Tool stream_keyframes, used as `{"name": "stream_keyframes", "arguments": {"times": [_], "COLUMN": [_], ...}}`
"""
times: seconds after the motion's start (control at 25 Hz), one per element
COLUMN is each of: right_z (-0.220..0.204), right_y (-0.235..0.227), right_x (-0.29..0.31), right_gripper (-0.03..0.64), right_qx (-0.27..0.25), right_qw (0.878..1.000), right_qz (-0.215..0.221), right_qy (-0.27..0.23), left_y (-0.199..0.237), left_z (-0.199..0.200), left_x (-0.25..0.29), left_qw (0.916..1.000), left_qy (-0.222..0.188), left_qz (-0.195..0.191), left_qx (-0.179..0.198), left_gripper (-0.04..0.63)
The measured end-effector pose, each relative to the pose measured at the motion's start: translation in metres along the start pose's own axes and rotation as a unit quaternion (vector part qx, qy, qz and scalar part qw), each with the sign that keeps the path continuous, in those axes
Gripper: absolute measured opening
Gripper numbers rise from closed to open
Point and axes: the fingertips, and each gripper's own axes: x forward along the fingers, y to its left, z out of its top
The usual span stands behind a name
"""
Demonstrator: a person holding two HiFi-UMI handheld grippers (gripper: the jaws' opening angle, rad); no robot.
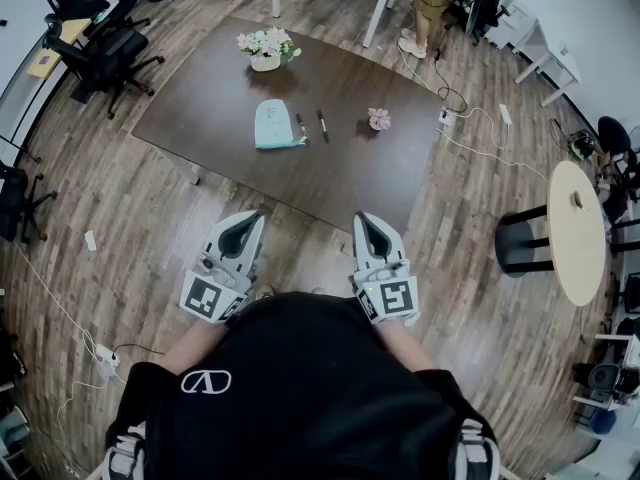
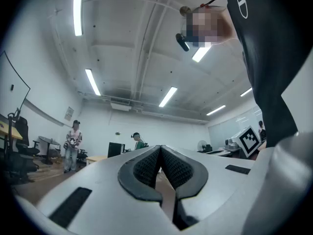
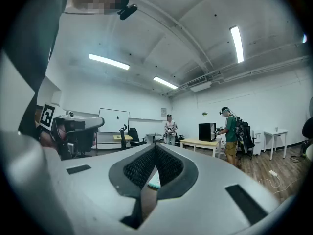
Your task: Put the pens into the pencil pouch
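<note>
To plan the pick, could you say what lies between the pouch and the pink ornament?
In the head view: a pen and a second pen, on the table.

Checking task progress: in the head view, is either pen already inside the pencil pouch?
No, the left pen and right pen lie on the table beside the pencil pouch, outside it.

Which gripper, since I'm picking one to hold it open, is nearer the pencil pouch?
Left. In the head view the left gripper is below the pencil pouch, slightly to its left; the right gripper is below and well to its right, farther off.
</note>
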Motion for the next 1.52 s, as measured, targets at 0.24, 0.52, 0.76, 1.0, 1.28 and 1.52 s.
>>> {"name": "stream_keyframes", "arguments": {"times": [0.24, 0.52, 0.76, 1.0, 1.28, 1.52], "right_z": [-0.005, 0.000, -0.002, -0.013, -0.030, -0.034], "right_y": [-0.008, -0.010, -0.018, -0.033, -0.050, -0.061], "right_x": [0.002, 0.001, -0.005, -0.008, -0.004, 0.022], "right_gripper": [-0.002, -0.002, -0.002, -0.002, -0.002, -0.002], "right_qx": [0.009, 0.039, 0.046, 0.058, 0.082, 0.079], "right_qw": [1.000, 0.999, 0.998, 0.997, 0.992, 0.991], "right_qz": [-0.012, 0.000, 0.021, 0.040, 0.083, 0.093], "right_qy": [0.002, -0.022, -0.027, -0.033, -0.047, -0.049], "left_y": [0.002, 0.006, 0.000, -0.013, -0.030, -0.012], "left_z": [-0.003, -0.007, -0.009, -0.016, -0.029, -0.037], "left_x": [0.005, 0.003, 0.013, 0.028, 0.040, 0.053], "left_qw": [1.0000, 1.0000, 0.9999, 0.9994, 0.9967, 0.9959], "left_qy": [-0.003, 0.000, -0.001, 0.011, 0.037, 0.039], "left_qz": [-0.001, 0.006, 0.017, 0.031, 0.066, 0.076], "left_qx": [0.001, -0.006, -0.001, 0.011, 0.030, 0.031], "left_gripper": [0.003, 0.003, 0.003, 0.003, 0.003, 0.003]}}
